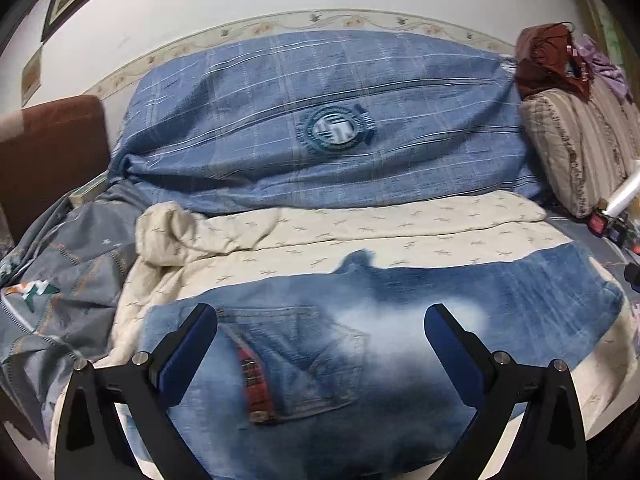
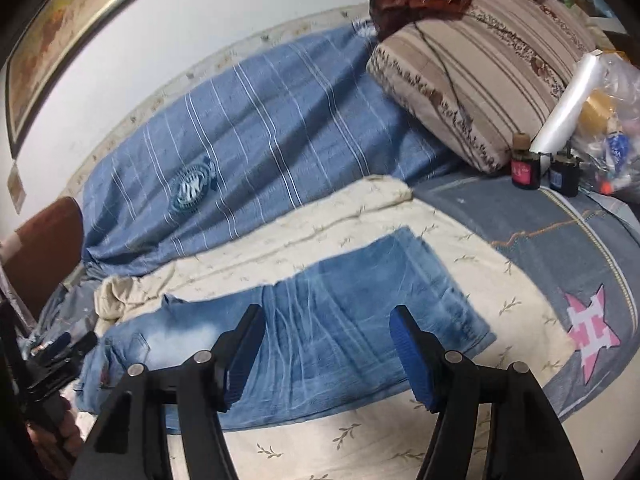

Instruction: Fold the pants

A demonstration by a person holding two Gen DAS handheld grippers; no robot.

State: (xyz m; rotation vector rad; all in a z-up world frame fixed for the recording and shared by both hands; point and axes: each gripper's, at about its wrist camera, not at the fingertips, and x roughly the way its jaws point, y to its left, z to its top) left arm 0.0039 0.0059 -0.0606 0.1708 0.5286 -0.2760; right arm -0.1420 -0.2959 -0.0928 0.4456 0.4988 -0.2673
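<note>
Faded blue jeans [image 1: 500, 300] lie folded lengthwise across a cream blanket [image 1: 360, 232] on the bed. In the left wrist view the waist end is nearest, showing a back pocket [image 1: 304, 352] and a red label [image 1: 252, 368]. My left gripper [image 1: 320, 316] hovers open over that pocket with nothing between its blue pads. In the right wrist view the leg end of the jeans [image 2: 360, 280] stretches to the right. My right gripper [image 2: 328, 314] stands open above the legs, holding nothing. A hand [image 2: 52, 436] with the other gripper shows at the far left.
A blue plaid quilt [image 1: 320, 120] is heaped along the wall behind. A striped pillow [image 2: 480, 80] sits at the right, with small bottles [image 2: 526, 168], a plastic roll [image 2: 568, 108] and bags beside it. A grey bedcover [image 1: 60, 280] bunches at the left by a brown headboard [image 1: 52, 152].
</note>
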